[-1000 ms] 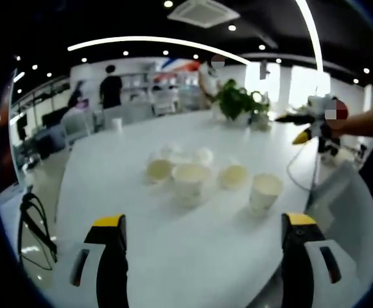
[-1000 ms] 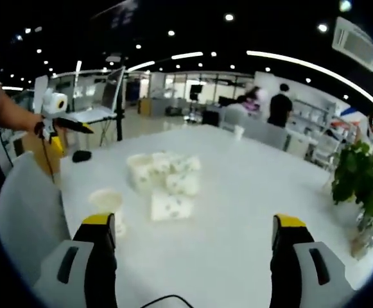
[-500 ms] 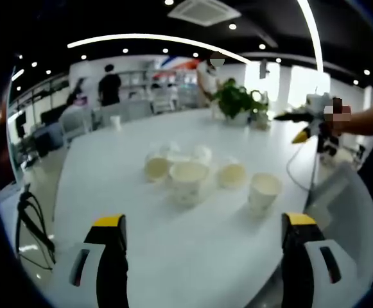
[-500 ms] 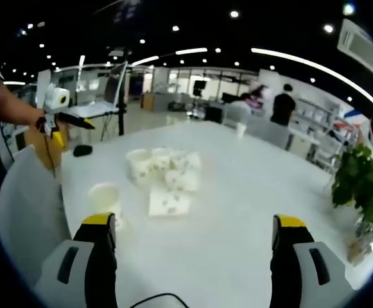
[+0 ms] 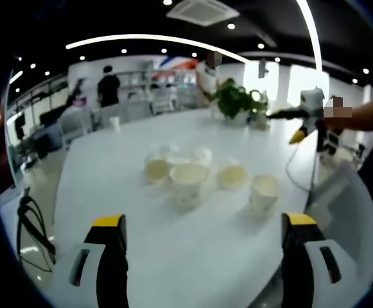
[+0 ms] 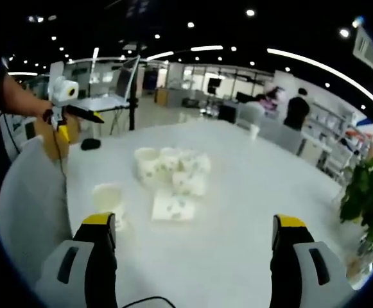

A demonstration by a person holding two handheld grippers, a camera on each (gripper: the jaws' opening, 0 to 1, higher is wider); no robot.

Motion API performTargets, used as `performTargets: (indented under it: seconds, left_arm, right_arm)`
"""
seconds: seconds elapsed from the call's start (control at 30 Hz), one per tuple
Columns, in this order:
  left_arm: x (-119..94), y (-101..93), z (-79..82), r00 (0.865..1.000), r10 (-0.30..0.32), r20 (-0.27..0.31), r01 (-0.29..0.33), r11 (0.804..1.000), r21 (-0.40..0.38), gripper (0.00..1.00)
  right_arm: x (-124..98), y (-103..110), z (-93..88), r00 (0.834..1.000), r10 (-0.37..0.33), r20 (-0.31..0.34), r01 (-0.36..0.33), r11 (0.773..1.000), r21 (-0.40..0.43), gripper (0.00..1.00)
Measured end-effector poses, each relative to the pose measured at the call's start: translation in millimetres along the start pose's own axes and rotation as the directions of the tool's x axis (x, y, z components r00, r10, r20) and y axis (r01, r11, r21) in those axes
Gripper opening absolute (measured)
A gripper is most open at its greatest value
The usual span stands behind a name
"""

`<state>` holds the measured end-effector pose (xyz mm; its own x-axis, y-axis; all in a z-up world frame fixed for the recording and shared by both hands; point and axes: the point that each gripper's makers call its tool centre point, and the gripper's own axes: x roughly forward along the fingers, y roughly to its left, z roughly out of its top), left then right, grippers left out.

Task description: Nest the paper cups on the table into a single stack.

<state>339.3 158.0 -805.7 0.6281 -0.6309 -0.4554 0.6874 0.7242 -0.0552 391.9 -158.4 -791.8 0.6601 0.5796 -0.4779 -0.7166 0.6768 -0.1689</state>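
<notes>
Several white paper cups stand in a loose cluster on the white table [image 5: 103, 186]. In the left gripper view I see open mouths: one cup [image 5: 264, 192] apart at the right, others [image 5: 188, 178] bunched mid-table. My left gripper [image 5: 204, 221] is open, well short of them. In the right gripper view a lone upright cup [image 6: 107, 196] stands near the left jaw, a patterned cup [image 6: 172, 206] lies on its side, and more cups [image 6: 170, 162] stand behind. The right gripper [image 6: 196, 221] is open with nothing in it. Each view catches the other gripper [image 5: 302, 120] [image 6: 63, 102] held up at its side.
A potted plant [image 5: 235, 100] [image 6: 367, 200] stands at the table's far edge. A grey chair [image 5: 344, 192] [image 6: 24, 192] sits at the near edge. A small cup [image 6: 255, 131] and a black mouse [image 6: 91, 144] lie farther off. People stand in the background.
Both views have shifted a little with my hands, the right gripper view more. The cups have not moved, and both grippers stay open.
</notes>
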Motion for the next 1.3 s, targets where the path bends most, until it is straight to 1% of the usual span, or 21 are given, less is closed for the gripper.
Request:
performTargets:
  seconds: [0.07, 0.17, 0.4, 0.7, 0.9, 0.97, 1.07, 1.13, 1.23, 1.3]
  left_arm:
    - [0, 0.5, 0.0, 1.0, 0.002, -0.003, -0.002, 1.0, 0.009, 0.98]
    - [-1, -0.8, 1.1, 1.0, -0.001, -0.001, 0.001, 1.0, 0.007, 0.98]
    - [-2, -0.9, -1.9, 1.0, 0.011, 0.0, -0.011, 1.0, 0.001, 0.98]
    - [-3, -0.1, -7.2, 1.0, 0.019, 0.001, -0.019, 1.0, -0.015, 0.98]
    - [-4, -0.6, -7.2, 1.0, 0.023, 0.003, -0.023, 0.999, -0.022, 0.98]
    - [-4, -0.1, -7.6, 1.0, 0.024, 0.004, -0.024, 0.999, -0.025, 0.98]
    - [-5, 0.8, -9.7, 1.0, 0.029, 0.002, -0.029, 0.999, -0.03, 0.98]
    - [-5, -0.5, -10.5, 1.0, 0.029, 0.001, -0.029, 0.999, -0.034, 0.98]
    - [-6, -1.5, -10.9, 1.0, 0.031, 0.003, -0.031, 0.999, -0.034, 0.98]
    - [-6, -1.1, -11.8, 0.999, 0.035, 0.002, -0.035, 0.999, -0.037, 0.98]
  right_arm:
    - [5, 1, 1.4, 1.0, 0.021, -0.005, -0.021, 1.0, -0.021, 1.0]
    - [14, 0, -1.1, 0.999, 0.039, -0.023, -0.04, 0.998, -0.049, 1.0]
    - [25, -1, 4.5, 0.997, 0.062, -0.034, -0.066, 0.992, -0.112, 1.0]
    - [43, 6, 13.3, 0.991, 0.124, -0.056, -0.132, 0.978, -0.164, 1.0]
    - [53, 9, 21.3, 0.985, 0.158, -0.066, -0.167, 0.968, -0.188, 1.0]
    - [56, 11, 20.7, 0.982, 0.171, -0.082, -0.184, 0.96, -0.21, 1.0]
    - [61, 11, 16.4, 0.975, 0.196, -0.105, -0.214, 0.956, -0.202, 1.0]
    - [62, 10, 13.5, 0.972, 0.202, -0.119, -0.223, 0.952, -0.211, 1.0]
    - [64, 11, 11.2, 0.966, 0.215, -0.142, -0.244, 0.94, -0.237, 1.0]
    - [65, 13, 11.8, 0.963, 0.228, -0.144, -0.258, 0.933, -0.25, 1.0]
